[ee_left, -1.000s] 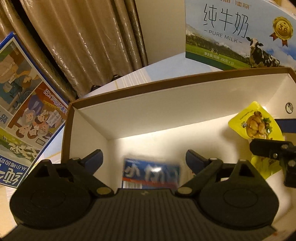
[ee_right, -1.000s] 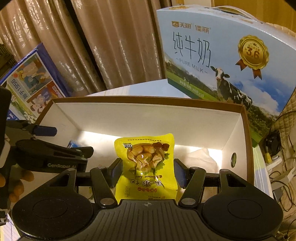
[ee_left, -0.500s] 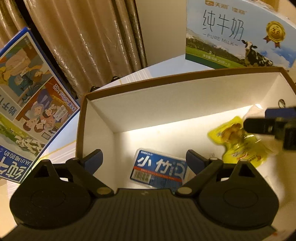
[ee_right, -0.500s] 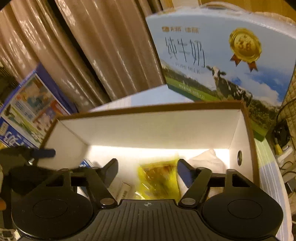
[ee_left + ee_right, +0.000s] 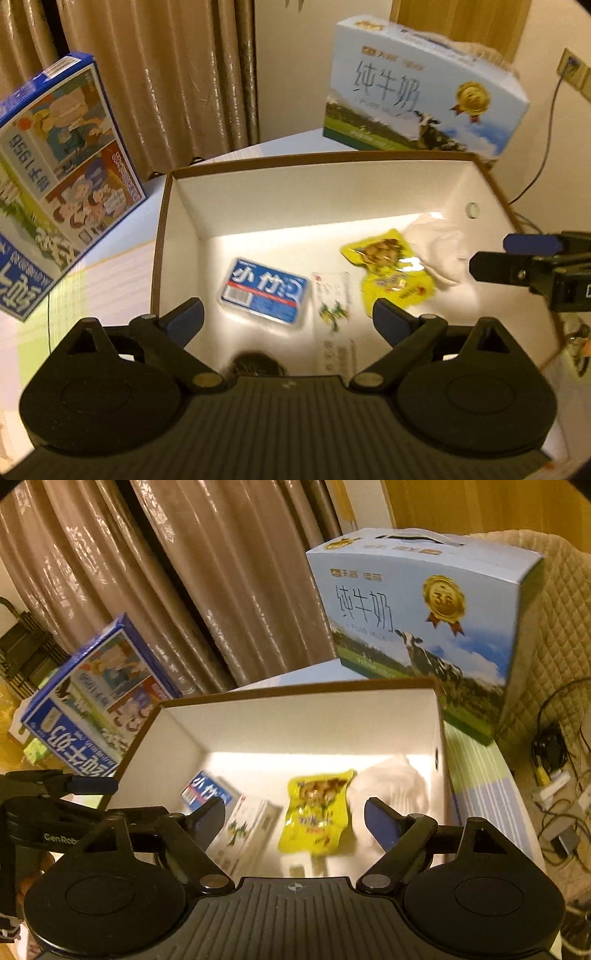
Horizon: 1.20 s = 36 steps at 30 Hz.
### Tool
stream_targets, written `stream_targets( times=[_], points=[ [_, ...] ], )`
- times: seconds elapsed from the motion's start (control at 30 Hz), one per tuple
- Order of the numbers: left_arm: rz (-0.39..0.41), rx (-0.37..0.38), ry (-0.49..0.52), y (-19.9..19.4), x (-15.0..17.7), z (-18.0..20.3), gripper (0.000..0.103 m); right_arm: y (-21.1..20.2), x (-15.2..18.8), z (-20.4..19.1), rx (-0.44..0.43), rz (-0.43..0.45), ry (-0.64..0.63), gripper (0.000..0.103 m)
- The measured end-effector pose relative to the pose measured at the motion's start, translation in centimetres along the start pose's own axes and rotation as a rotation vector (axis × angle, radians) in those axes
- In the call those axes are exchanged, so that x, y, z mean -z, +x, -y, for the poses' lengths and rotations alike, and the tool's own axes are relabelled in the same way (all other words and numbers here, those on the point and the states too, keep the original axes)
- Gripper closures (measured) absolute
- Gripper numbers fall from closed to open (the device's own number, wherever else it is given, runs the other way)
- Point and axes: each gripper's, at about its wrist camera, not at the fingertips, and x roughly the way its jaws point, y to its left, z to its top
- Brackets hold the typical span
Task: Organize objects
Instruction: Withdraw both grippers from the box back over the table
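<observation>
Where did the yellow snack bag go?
The yellow snack bag lies flat on the floor of the open box, toward its right side, between the white carton and the crumpled white bag.

Open left tongs point(image 5: 288, 319) hover above the blue packet point(image 5: 264, 291) inside the box point(image 5: 162, 236).

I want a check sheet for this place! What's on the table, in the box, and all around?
Surface: table, pale striped cover.
Job's things: open box holds blue packet, yellow snack pouch, white carton, white crumpled wrap, a dark round thing too blurred to name.
Clutter: two milk cartons, cow one, cartoon one.
Grippers: left hand-held gripper open, empty; right hand-held gripper open, jaws just widened, nothing between them.
Cables: tangle at right.
Surroundings: curtains.
</observation>
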Motion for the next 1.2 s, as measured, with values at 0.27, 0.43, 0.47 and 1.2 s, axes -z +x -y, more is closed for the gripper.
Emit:
stream_targets(
  times=[0.27,0.43,0.47,1.2],
  points=[
    [0.001,0.003,-0.096,-4.2,3.5,-0.3,0.006,-5.4,2.7,-0.4,-0.020,0.022,0.043,0.022],
    [0.008,-0.016,-0.133,-6.8,6.0,0.1,0.006,-8.2,4.0,-1.2,-0.017,0.032,0.046,0.021],
    [0.009,-0.021,-0.138,-7.3,6.4,0.2,0.006,-8.7,4.2,-1.4,-0.014,0.034,0.045,0.021],
    [0.024,-0.039,-0.224,-15.1,15.1,3.1,0.006,-15.8,10.0,-4.0,-0.021,0.042,0.006,0.021]
  ],
)
